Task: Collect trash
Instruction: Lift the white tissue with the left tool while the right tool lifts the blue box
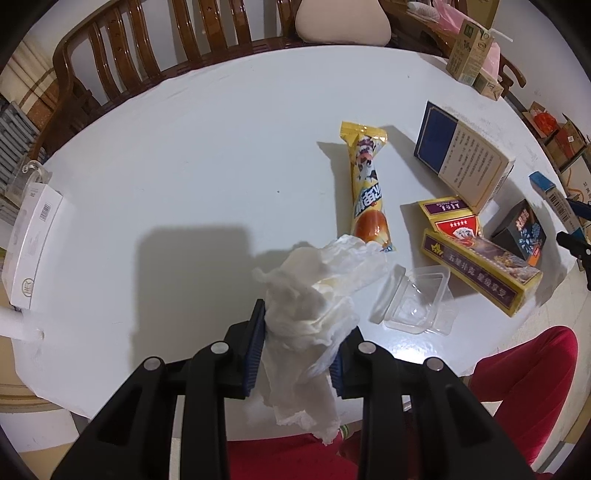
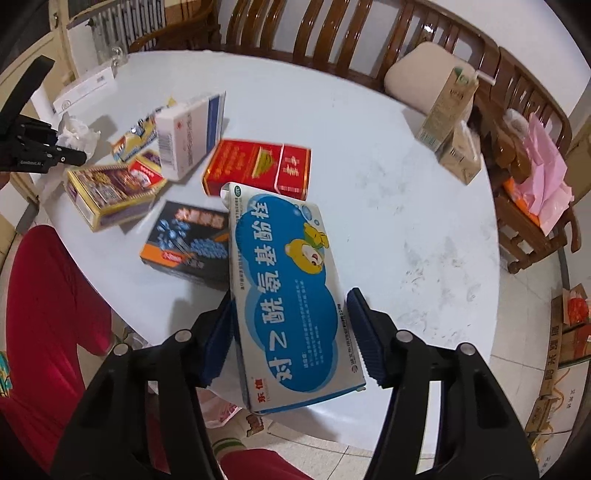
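Observation:
My left gripper is shut on a crumpled white tissue, which hangs between the blue pads above the white round table. From the right wrist view the same gripper and tissue appear at the far left. My right gripper is shut on a blue-and-white medicine box with a bear picture, held tilted over the table's near edge. A yellow snack wrapper and a clear plastic cup lie just past the tissue.
Card boxes, a blue-white box, a black box and a red box crowd the table. Milk cartons stand at its far edge. Wooden chairs ring it. A person's red trousers are close by.

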Motion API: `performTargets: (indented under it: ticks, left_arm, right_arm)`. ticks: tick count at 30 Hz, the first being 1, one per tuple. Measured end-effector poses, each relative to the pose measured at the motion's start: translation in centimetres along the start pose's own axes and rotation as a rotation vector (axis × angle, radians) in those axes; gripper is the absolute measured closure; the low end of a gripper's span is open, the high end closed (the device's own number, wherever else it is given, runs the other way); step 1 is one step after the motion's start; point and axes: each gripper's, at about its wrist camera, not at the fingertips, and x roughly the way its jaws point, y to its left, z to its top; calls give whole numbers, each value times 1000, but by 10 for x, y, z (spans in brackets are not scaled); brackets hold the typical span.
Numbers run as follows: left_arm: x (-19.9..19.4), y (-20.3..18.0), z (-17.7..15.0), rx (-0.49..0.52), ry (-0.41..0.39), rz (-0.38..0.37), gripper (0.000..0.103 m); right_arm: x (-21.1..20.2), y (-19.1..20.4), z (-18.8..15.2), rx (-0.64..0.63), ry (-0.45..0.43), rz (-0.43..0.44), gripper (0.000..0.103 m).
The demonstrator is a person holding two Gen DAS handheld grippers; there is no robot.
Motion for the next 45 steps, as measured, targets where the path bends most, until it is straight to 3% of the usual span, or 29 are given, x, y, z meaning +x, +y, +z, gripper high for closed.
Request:
performTargets:
  ticks: [10,18,32,45]
  left_arm:
    - [-36,-2,-3,-13,-58,4,73]
    - [-85,-33,-21,43,-133,4,73]
    - [-132,-85,-62,139,-201,-21,73]
    - [-142,-119,-101,199,-210,-51,73]
  right_arm:
    - [-57,7,15,-20,-158,-45,45]
    - [-114,32,11,-40,-260,-26,44]
    - [-166,66,-24,-65,-330,-34,44]
    - [-190,95,-57,-95,-353,-25,44]
